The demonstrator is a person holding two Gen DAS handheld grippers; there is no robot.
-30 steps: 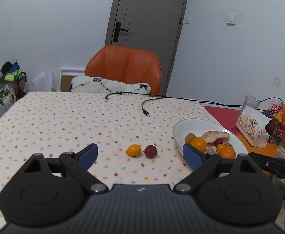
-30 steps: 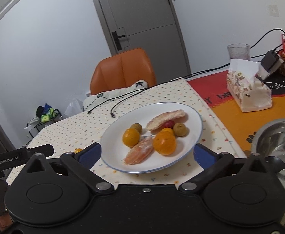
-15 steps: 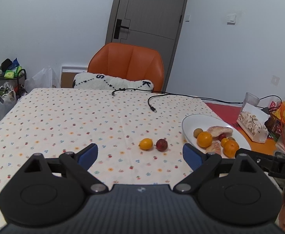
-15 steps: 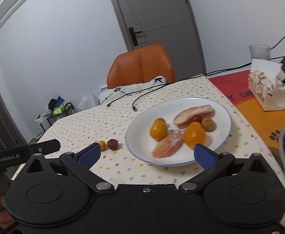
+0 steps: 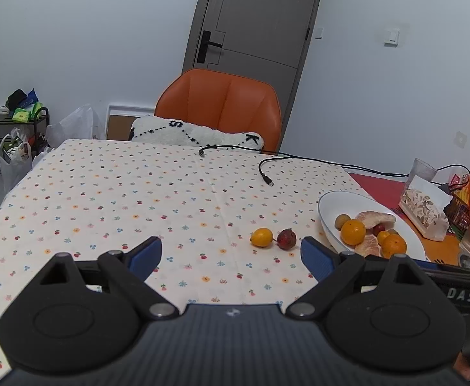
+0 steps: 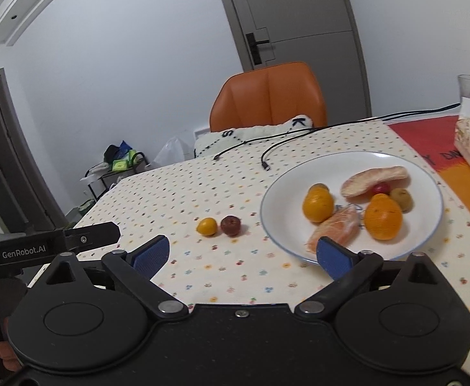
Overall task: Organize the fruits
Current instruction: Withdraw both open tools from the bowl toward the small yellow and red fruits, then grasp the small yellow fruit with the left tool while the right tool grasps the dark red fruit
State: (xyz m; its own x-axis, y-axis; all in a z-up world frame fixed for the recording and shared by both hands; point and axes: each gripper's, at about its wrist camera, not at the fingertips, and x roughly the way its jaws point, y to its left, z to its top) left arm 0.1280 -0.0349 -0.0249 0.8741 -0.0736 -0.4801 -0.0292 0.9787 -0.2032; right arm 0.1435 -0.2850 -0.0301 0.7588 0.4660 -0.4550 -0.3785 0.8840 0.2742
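A small yellow fruit [image 5: 261, 237] and a dark red fruit [image 5: 286, 239] lie side by side on the dotted tablecloth, also in the right wrist view: yellow fruit [image 6: 207, 226], red fruit [image 6: 230, 225]. A white plate [image 5: 331, 202] to their right holds oranges, peeled citrus segments and small fruits; it shows in the right wrist view too [image 6: 286, 189]. My left gripper [image 5: 231, 254] is open and empty, above the table short of the two fruits. My right gripper [image 6: 243, 254] is open and empty, in front of the plate and the loose fruits.
Two black cables [image 5: 267, 164] lie across the far table. An orange chair [image 5: 222, 109] with a white cushion stands behind. A tissue box [image 5: 426, 215], a glass [image 5: 423, 170] and snack packets crowd the right side. The left gripper's body [image 6: 42, 244] sits at my right gripper's left.
Both grippers have pulled back and swung left. The two loose fruits have come into the right wrist view, and the plate has slid right in both views. Both stay open.
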